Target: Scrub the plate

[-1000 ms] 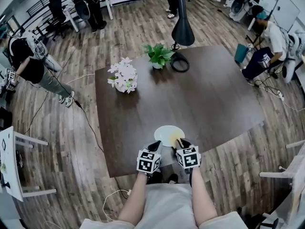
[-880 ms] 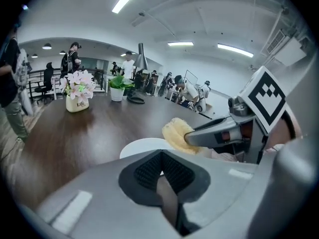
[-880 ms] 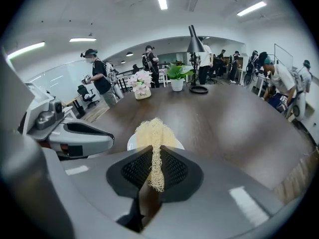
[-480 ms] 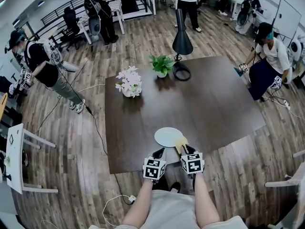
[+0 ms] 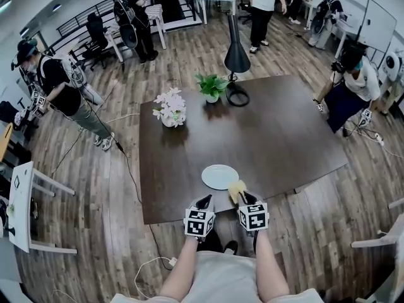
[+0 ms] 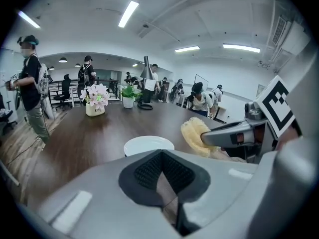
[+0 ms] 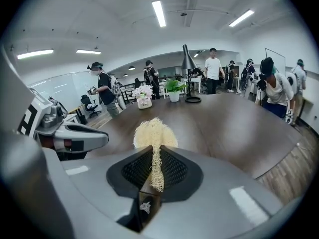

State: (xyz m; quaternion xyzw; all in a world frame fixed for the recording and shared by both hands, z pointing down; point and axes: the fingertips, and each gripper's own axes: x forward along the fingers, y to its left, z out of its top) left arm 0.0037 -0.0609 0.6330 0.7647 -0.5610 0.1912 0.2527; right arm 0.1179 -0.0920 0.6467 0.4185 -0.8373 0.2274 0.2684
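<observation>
A white plate point(image 5: 219, 177) lies bare on the dark wooden table point(image 5: 284, 137), close to the near edge. My right gripper point(image 5: 240, 197) is shut on a yellow fibrous scrubber point(image 5: 237, 190) that hovers just off the plate's near right rim. In the right gripper view the scrubber point(image 7: 153, 132) stands up between the jaws and hides most of the plate. My left gripper point(image 5: 204, 201) is shut with nothing in it, just short of the plate's near left rim. The left gripper view shows the plate point(image 6: 148, 145) ahead and the scrubber point(image 6: 196, 135) to its right.
A vase of pale flowers point(image 5: 169, 111), a small potted plant point(image 5: 213, 86) and a black lamp point(image 5: 237, 52) stand at the table's far side. Several people stand or sit around the room. The table's near edge point(image 5: 189, 216) runs under my grippers.
Both grippers have drawn back from the plate toward the table's near edge. The scrubber, which was at the plate's rim, now sits apart from it. The head view has shifted.
</observation>
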